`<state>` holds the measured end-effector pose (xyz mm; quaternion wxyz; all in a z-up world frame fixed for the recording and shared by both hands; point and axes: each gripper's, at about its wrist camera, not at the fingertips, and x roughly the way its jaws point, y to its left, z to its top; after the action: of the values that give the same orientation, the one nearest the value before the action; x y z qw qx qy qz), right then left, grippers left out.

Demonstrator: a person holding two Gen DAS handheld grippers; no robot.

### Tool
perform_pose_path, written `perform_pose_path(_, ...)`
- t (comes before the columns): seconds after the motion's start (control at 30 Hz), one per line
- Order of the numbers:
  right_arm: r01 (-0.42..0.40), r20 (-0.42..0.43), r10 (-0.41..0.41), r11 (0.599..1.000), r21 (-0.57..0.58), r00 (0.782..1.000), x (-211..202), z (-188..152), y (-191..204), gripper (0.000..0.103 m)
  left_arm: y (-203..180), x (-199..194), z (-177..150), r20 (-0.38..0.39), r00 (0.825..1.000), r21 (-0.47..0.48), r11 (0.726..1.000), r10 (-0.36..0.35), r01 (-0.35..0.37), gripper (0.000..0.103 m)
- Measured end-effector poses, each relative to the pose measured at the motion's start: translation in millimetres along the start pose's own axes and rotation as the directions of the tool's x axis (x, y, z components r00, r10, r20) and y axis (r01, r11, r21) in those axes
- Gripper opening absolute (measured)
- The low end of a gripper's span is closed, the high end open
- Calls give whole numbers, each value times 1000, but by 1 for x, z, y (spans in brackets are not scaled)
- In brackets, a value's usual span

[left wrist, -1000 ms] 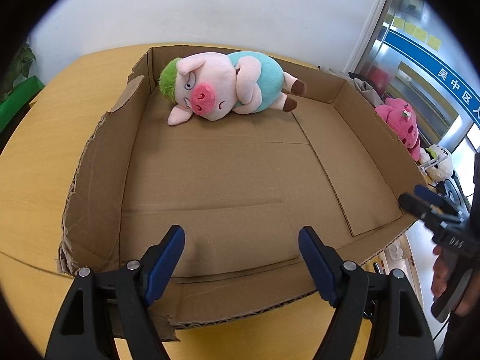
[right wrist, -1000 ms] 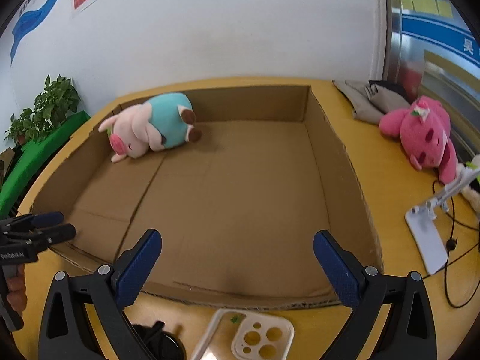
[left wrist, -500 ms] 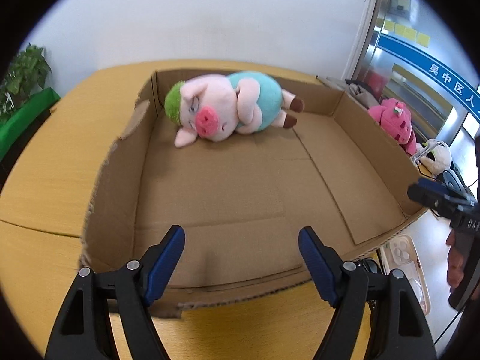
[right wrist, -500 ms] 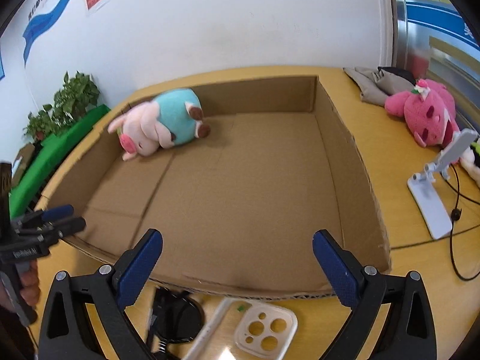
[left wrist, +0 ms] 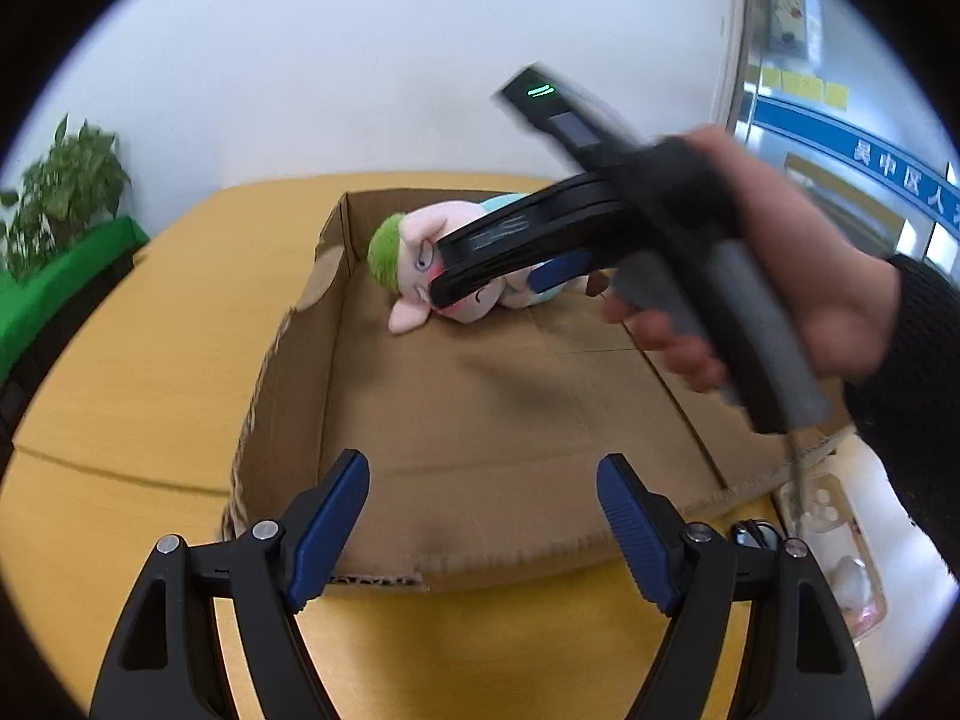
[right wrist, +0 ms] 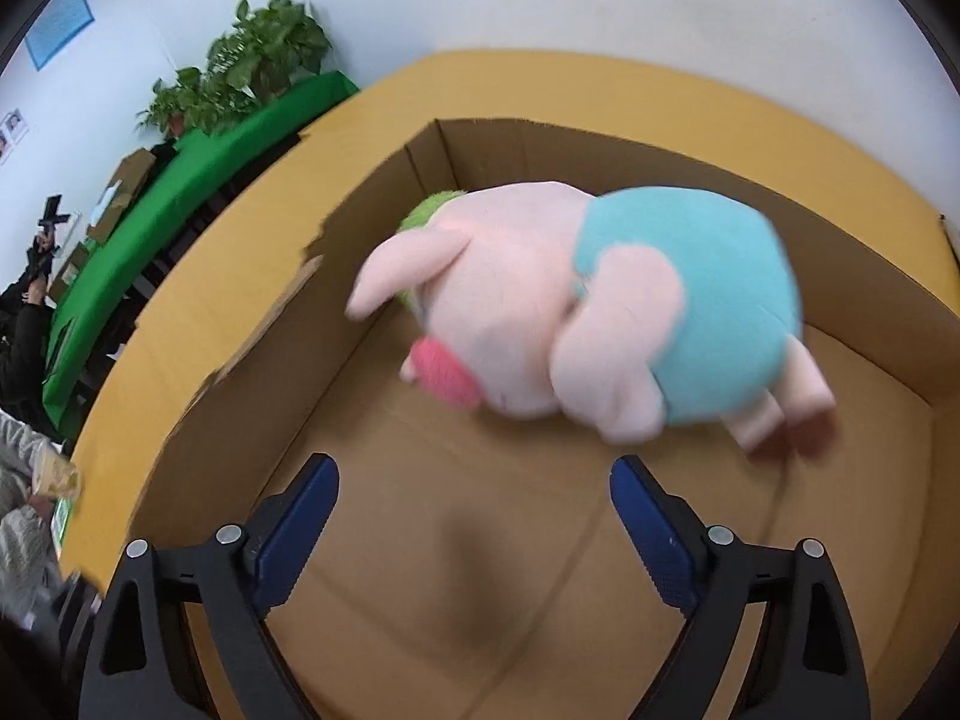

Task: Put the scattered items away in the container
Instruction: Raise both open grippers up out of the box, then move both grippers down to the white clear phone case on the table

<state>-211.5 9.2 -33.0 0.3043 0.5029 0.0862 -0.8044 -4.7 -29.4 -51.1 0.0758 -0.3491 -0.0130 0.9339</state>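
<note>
A shallow cardboard box (left wrist: pixel 282 360) lies on the yellow table (left wrist: pixel 150 360). A pink plush pig (left wrist: pixel 414 258) with green hair and a teal shirt lies in the box's far left corner; it fills the right wrist view (right wrist: pixel 576 312). My left gripper (left wrist: pixel 483 531) is open and empty over the box's near edge. My right gripper (right wrist: pixel 474 531) is open and empty inside the box, just short of the pig. In the left wrist view the right gripper (left wrist: pixel 480 276) reaches across the box, partly hiding the pig.
A clear phone case (left wrist: pixel 840 546) and a dark round object (left wrist: pixel 753 534) lie on the table right of the box. A green-covered bench with potted plants (right wrist: pixel 258 60) stands beyond the table's left edge. The box wall (right wrist: pixel 270 354) is torn on the left.
My right gripper has swung from the box's near right side, in over the box, toward the pig. My left gripper has pulled back slightly. The pig has not moved.
</note>
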Motion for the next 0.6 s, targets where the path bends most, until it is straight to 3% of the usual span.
perform_pose_path(0.07,26,15,-26,999,26,1000,15,16,-4,92,0,9,3,-43,998,-9,999,-39,38,78)
perform_pose_path(0.17,-14,54,11,998,57,998,18,28,-7,91,0,13,3,-34,999,6,1000,-26,27,78)
perform_pose_path(0.33,-10,62,8,999,40,998,10,18,0,91,-2,9,4,-41,998,12,999,-41,42,78)
perform_pose_path(0.47,-46,139,43,999,23,989,-45,-6,1,93,0,0,3,-34,997,-29,997,-76,75,78)
perform_pose_path(0.6,-39,267,36,999,7,963,-130,-50,-6,100,-3,-21,2,-3,995,-54,994,-99,98,78)
